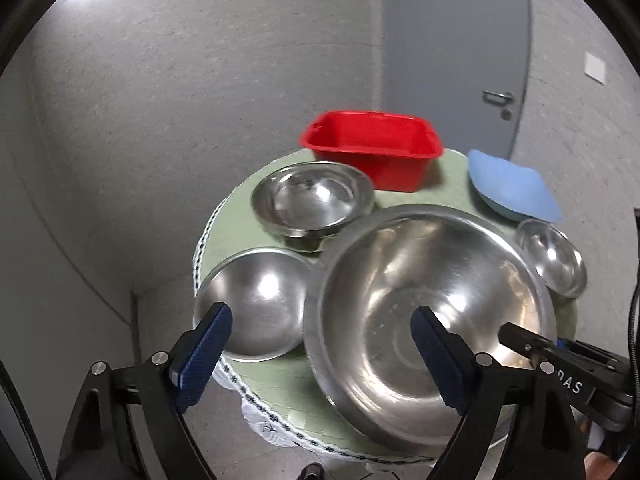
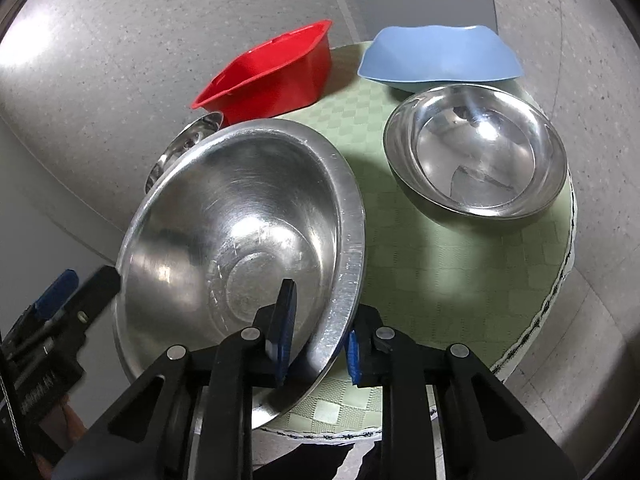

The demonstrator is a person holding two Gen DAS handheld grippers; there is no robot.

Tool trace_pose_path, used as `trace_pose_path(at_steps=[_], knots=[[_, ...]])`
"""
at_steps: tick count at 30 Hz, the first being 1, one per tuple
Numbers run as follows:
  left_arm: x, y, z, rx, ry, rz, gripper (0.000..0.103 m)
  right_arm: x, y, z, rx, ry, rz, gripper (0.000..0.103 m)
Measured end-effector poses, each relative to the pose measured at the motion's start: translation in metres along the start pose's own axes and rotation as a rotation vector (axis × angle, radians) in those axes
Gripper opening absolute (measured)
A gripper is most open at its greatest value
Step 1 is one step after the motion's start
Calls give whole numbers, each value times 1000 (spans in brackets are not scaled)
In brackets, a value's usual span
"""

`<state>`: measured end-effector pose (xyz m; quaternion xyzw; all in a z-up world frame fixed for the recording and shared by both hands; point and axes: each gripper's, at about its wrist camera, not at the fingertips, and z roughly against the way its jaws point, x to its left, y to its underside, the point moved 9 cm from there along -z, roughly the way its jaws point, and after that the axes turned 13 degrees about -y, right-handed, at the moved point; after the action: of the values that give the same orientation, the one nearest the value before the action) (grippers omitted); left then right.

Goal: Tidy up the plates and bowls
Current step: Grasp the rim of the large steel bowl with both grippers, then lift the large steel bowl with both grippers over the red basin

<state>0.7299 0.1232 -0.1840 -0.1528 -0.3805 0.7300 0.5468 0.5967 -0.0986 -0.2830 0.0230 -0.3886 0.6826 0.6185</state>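
Bowls are spread all over a small round bench (image 2: 460,264) covered with a green checked cloth. The biggest one, a large steel bowl (image 2: 240,232), is seen tilted in the lower left of the right wrist frame, and its near rim is pinched by the right claw (image 2: 316,344), one blue pad inside the bowl and one outside, so the claw is pretty much closed down on that rim. In the left wrist frame the same bowl fills the lower right, with the left claw (image 1: 320,344) spread wide and nothing held in it; one pad is seen over the big bowl, the other over a medium steel bowl (image 1: 256,304) at centre left. A wide-rimmed steel bowl (image 1: 316,200) is placed just above that, with a red tub (image 1: 376,152) behind it near the top centre. A blue bowl (image 2: 440,60) is found at the upper right of the right wrist frame, and a shallower steel bowl (image 2: 476,152) sits just below it.
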Motion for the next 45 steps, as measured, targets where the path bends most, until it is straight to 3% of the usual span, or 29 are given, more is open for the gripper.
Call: trace_pose_path(at_steps=[5, 8, 13, 22, 30, 36, 45], knots=[[5, 19, -23, 111, -14, 43, 84, 1, -2, -1, -1, -2, 5, 21], [-2, 27, -37, 181, 28, 44, 67, 2, -3, -2, -2, -3, 9, 21], [-23, 38, -47, 228, 109, 5, 25, 2, -4, -2, 0, -9, 12, 21], [-8, 7, -24, 118, 120, 2, 23, 13, -10, 12, -19, -29, 23, 22], [1, -62, -4, 6, 193, 9, 23, 37, -70, 38, -122, -48, 27, 22], [2, -131, -47, -23, 251, -16, 23, 50, -139, 22, -186, -18, 41, 22], [4, -225, -173, 28, 294, -96, 24, 53, -229, -38, -206, 32, -8, 22]])
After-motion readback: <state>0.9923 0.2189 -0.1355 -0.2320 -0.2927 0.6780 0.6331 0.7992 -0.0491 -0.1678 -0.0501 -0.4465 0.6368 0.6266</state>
